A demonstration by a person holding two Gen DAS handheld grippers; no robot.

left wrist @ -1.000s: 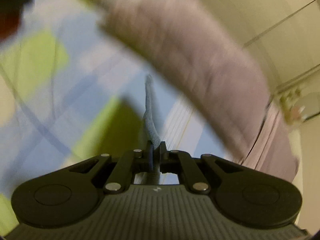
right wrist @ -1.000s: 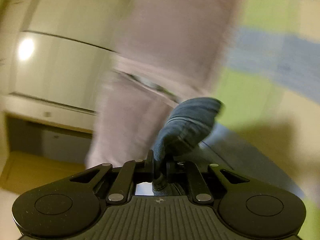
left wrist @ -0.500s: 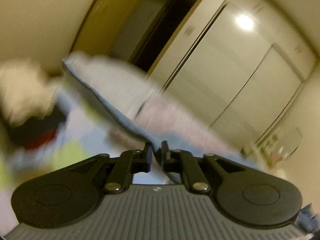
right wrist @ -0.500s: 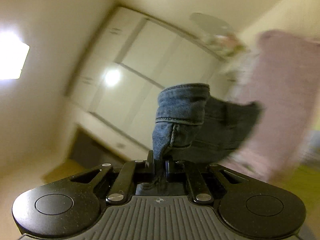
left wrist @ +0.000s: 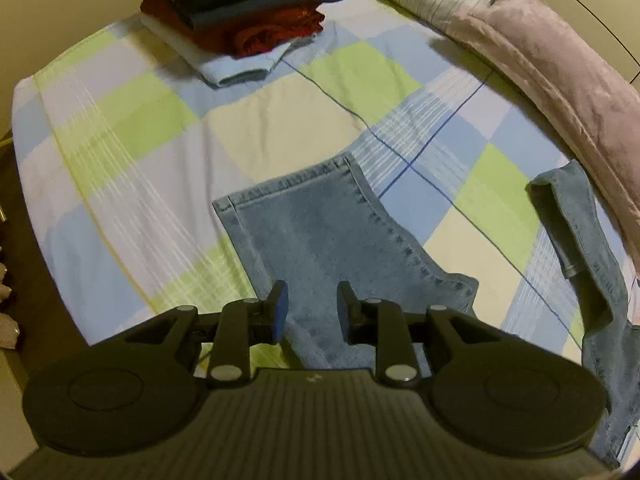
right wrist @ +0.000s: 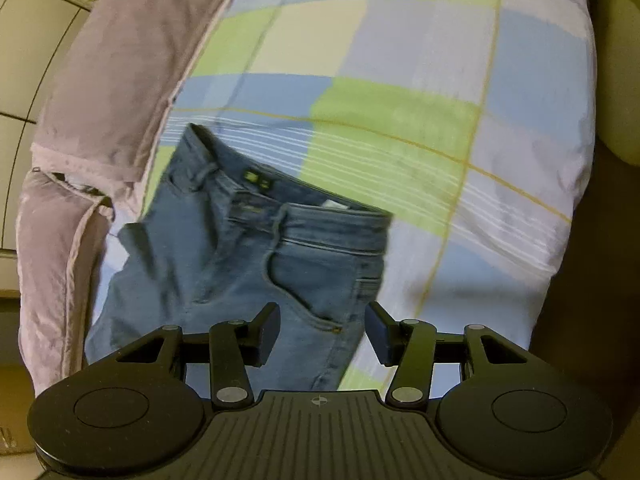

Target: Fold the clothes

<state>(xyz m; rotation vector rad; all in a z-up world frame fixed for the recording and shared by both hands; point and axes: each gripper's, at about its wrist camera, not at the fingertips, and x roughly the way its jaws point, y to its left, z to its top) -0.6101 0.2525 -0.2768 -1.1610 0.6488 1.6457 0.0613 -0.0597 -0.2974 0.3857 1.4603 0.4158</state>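
Note:
A pair of blue jeans lies on the checked bed sheet. In the left wrist view the leg end with its hem (left wrist: 316,224) lies flat just ahead of my left gripper (left wrist: 311,311), which is open and empty above it. A further part of the jeans (left wrist: 580,248) lies bunched at the right. In the right wrist view the waistband and pocket end (right wrist: 256,248) lies ahead of my right gripper (right wrist: 322,332), which is open and empty above it.
A stack of folded clothes (left wrist: 240,8) sits at the far end of the bed. A pink-grey quilt (left wrist: 560,64) runs along the bed's side; it also shows in the right wrist view (right wrist: 120,60). The bed edge (right wrist: 576,200) drops off at right.
Both grippers were shut on the jeans and swinging them through the air. Now the jeans lie on the bed and both grippers have opened and let go.

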